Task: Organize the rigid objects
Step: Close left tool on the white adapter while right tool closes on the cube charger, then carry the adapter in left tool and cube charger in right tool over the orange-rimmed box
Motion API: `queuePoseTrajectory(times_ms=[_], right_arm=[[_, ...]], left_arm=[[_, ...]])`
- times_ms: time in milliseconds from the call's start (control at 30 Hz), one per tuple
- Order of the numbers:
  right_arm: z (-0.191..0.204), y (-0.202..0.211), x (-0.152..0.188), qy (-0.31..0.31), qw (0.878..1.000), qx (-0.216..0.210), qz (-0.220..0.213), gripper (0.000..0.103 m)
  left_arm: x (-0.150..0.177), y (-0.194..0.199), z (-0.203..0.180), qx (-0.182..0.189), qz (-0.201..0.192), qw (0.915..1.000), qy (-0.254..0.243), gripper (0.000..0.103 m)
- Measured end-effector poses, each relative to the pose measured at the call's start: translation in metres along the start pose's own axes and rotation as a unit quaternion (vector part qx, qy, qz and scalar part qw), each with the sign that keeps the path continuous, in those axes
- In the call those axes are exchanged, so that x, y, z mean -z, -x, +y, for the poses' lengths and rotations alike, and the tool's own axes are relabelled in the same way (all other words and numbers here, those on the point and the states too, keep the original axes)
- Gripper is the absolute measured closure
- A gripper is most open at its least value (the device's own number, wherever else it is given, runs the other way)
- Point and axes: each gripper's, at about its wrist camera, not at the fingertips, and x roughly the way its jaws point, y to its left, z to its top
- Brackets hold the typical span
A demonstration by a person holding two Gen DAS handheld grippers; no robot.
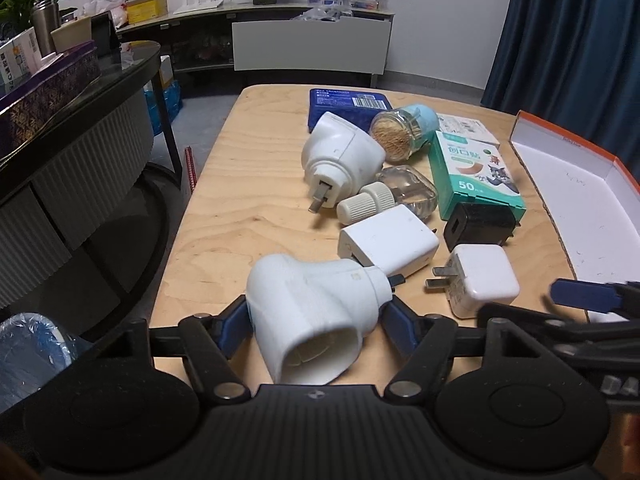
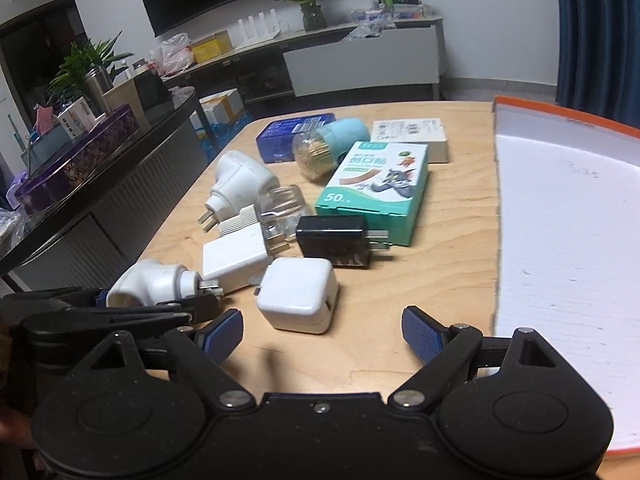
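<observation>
My left gripper (image 1: 316, 320) is shut on a white plug-in vaporizer (image 1: 316, 312), its blue pads pressing both sides; it also shows in the right wrist view (image 2: 156, 282). My right gripper (image 2: 322, 334) is open and empty, just in front of a white cube charger (image 2: 298, 294) that sits between its fingers' reach; the charger also shows in the left wrist view (image 1: 480, 284). An open orange-edged white box (image 2: 568, 240) lies at the right. On the wooden table (image 2: 440, 280) lie a black charger (image 2: 332, 240), a white flat charger (image 2: 234, 258), and a second white vaporizer (image 2: 240, 184).
A green plaster box (image 2: 376, 188), a toothpick jar with blue cap (image 2: 328, 146), a clear liquid bottle (image 2: 282, 206), a blue tin (image 2: 288, 136) and a white carton (image 2: 412, 136) crowd the table's middle. A dark round cabinet (image 2: 100, 208) stands to the left.
</observation>
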Motion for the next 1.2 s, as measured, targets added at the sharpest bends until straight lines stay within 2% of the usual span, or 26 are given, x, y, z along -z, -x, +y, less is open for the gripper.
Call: queuePoseTrajectory(times_ms=[300,333,367,400,800,1200], right_arm=[[0.013,-0.029,-0.012,0.031,0.999,0.019,0.000,0.003],[0.017,-0.031,-0.012,0.045,0.999,0.026,-0.001,0.011],[0.020,-0.032,-0.012,0.063,0.997,0.033,-0.002,0.030],[0.024,-0.032,-0.012,0.075,0.997,0.036,-0.003,0.039],[-0.005,0.014,-0.020,0.040,0.998,0.028,-0.036,0.042],[-0.065,0.070,-0.037,-0.011,0.994,0.065,-0.086,0.042]], left_arm=[[0.005,0.015,0.020,-0.013,-0.006,0.9997,0.020,0.031],[0.004,0.016,0.020,-0.013,-0.007,0.9997,0.020,0.031],[0.004,0.017,0.019,-0.013,-0.008,0.9997,0.019,0.031],[0.003,0.019,0.019,-0.013,-0.008,0.9997,0.017,0.031],[-0.009,0.036,-0.004,0.005,-0.018,0.9998,0.005,0.032],[-0.039,0.039,-0.068,0.056,-0.019,0.9974,-0.041,0.032]])
